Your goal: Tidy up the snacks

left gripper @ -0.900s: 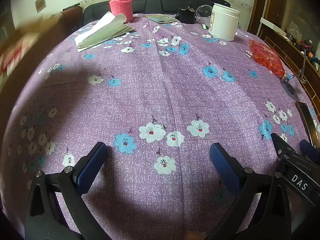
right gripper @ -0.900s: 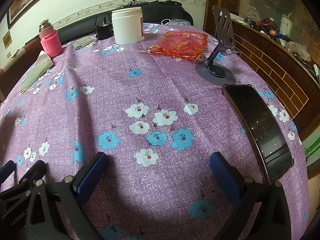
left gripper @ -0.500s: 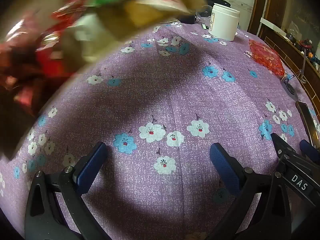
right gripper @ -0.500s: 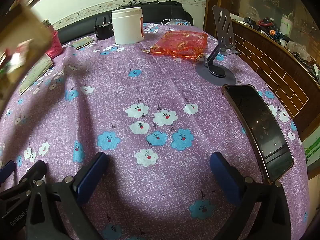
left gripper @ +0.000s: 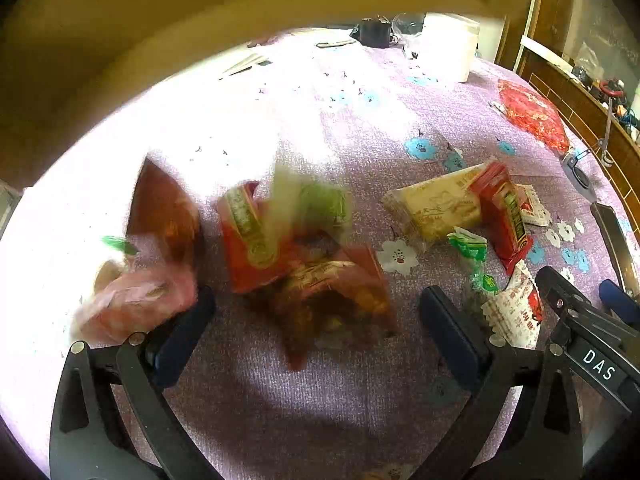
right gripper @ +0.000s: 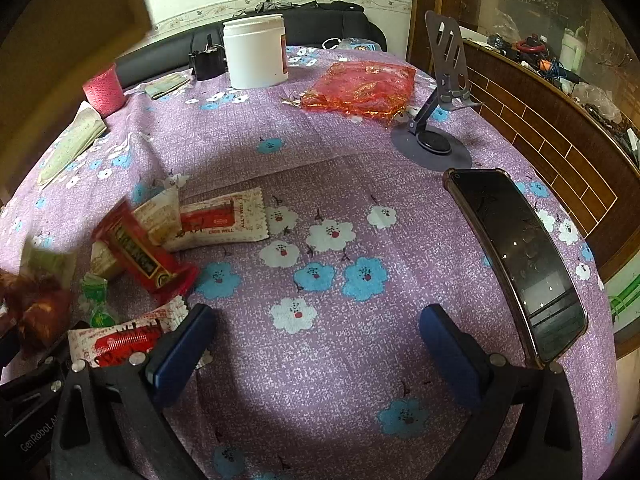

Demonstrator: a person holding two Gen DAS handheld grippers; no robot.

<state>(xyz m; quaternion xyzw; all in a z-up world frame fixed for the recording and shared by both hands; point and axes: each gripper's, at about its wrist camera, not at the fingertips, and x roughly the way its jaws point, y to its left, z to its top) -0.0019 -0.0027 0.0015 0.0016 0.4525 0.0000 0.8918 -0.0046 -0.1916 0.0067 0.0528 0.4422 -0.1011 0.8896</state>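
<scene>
Several snack packets lie scattered on the purple flowered tablecloth (left gripper: 400,112), some blurred in motion. In the left wrist view a red packet (left gripper: 248,240) and brown packets (left gripper: 332,300) lie just beyond my open left gripper (left gripper: 316,320), a pink packet (left gripper: 132,304) by its left finger, a cream packet (left gripper: 436,204) and a red bar (left gripper: 504,216) to the right. In the right wrist view the red bar (right gripper: 140,252), a white-red packet (right gripper: 220,220) and another (right gripper: 116,340) lie left of my open, empty right gripper (right gripper: 316,344).
A tan cardboard box (left gripper: 120,40) hangs blurred over the table's far left. A white jar (right gripper: 256,52), red mesh bag (right gripper: 360,88), phone stand (right gripper: 440,120) and phone (right gripper: 520,256) are at the right. A pink cup (right gripper: 104,88) and papers (right gripper: 68,144) are at the left.
A box came in from the left, tipped over the table and dumped snack packets onto the cloth in front of both grippers. Neither gripper has moved.
</scene>
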